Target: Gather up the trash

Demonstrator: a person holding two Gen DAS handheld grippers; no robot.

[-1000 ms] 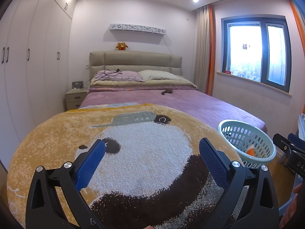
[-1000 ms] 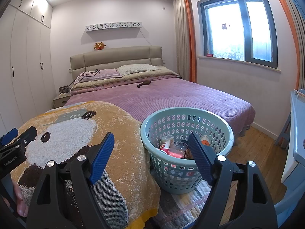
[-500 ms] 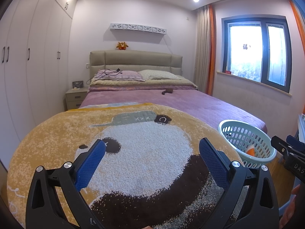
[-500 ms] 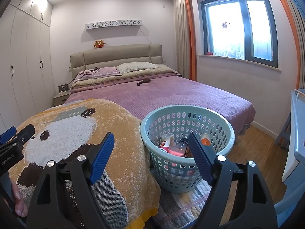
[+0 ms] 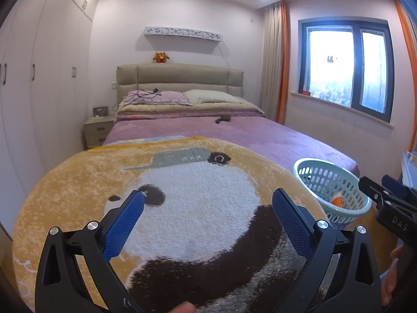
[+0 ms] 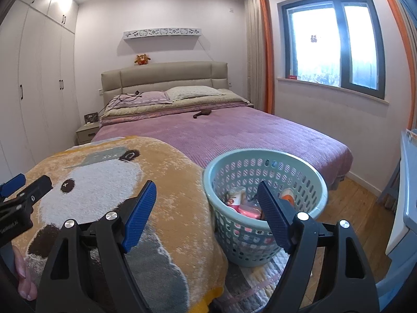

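Note:
A pale green perforated basket (image 6: 316, 182) stands on the floor by the bed's foot, with several pieces of trash (image 6: 242, 204) inside it. It also shows in the left wrist view (image 5: 307, 165). My right gripper (image 6: 207, 195) is open and empty, held just above the basket's near left rim. My left gripper (image 5: 208, 200) is open and empty, over a panda-pattern blanket (image 5: 198, 193). The right gripper's tip shows in the left wrist view (image 5: 385, 195).
The blanket (image 6: 104, 172) lies over the foot of a purple bed (image 6: 234, 130). A small dark object (image 6: 202, 114) lies on the bed. White wardrobes (image 6: 31, 91) line the left wall. A nightstand (image 5: 97, 130) stands beside the bed, and wooden floor (image 6: 359, 208) lies to the right.
Both grippers have stayed open. The right gripper has drifted slightly, so the basket sits a little higher in its view. The left view is nearly unchanged.

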